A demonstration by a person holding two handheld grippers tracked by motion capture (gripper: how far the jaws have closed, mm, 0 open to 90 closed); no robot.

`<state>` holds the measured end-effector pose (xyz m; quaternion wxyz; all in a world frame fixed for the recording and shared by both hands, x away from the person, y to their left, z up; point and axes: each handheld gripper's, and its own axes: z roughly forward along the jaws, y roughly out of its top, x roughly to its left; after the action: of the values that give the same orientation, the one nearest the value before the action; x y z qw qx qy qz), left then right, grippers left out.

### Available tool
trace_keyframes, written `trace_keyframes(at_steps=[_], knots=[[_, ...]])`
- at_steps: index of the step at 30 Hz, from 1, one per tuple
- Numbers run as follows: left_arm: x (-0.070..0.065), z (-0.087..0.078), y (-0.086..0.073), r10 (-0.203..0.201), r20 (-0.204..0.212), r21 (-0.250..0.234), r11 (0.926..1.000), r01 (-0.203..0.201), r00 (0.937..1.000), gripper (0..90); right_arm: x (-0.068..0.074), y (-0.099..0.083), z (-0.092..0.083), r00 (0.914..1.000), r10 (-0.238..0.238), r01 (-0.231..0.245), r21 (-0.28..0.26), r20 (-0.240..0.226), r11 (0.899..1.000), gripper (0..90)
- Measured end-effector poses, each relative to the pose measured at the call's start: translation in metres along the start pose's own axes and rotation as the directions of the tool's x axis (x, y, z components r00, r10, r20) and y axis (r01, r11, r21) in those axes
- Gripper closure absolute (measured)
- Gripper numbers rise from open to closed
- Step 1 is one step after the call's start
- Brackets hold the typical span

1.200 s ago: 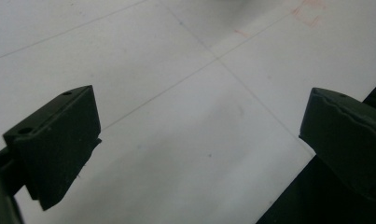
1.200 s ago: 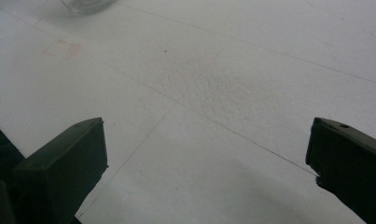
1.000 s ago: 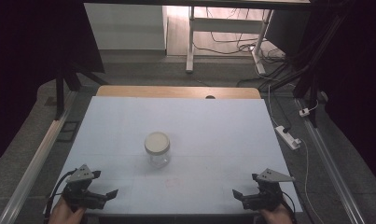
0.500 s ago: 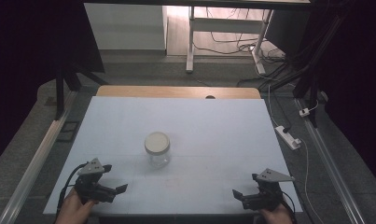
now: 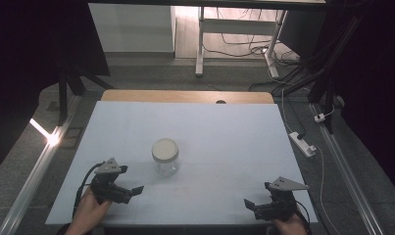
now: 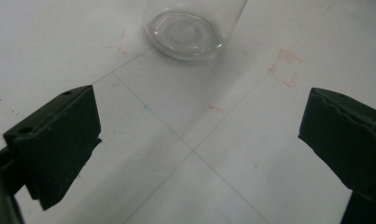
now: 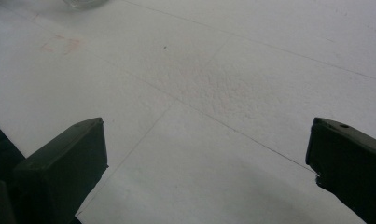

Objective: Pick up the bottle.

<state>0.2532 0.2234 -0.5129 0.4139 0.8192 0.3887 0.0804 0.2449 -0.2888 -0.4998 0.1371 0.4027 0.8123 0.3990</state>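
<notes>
Landmark is the small clear glass jar with a cream-coloured round lid (image 5: 164, 155), standing upright near the middle of the white foam-board table top (image 5: 234, 132). Left of the jar and nearer the person, the left black two-jaw gripper (image 5: 131, 192) hovers with jaws spread wide, holding nothing; its own view has the jar's glass base (image 6: 188, 35) just ahead between the jaws, not touching. Right of the jar and well apart, the right black two-jaw gripper (image 5: 251, 205) sits by the near table edge, jaws also wide apart and empty. The jar looks rigid, smooth, likely slippery and breakable, probably light as it appears empty; best gripped across the glass body below the lid, squarely. Count: one jar, one lid, two grippers.
</notes>
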Motion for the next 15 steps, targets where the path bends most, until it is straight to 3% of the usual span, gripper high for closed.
trace_keyframes(at_steps=[9,15], knots=[[0.001,0.02,0.015,0.077,-0.014,0.031,0.9966,-0.076,0.9969,0.0,0.0,0.0,0.0,1.0,0.001,-0.001,0.003,-0.003,1.0,0.0],[0.006,0.031,0.027,0.097,0.019,0.016,0.9952,-0.097,0.9951,0.0,-0.001,0.0,0.001,1.0,0.004,-0.004,0.006,-0.005,1.0,0.0]])
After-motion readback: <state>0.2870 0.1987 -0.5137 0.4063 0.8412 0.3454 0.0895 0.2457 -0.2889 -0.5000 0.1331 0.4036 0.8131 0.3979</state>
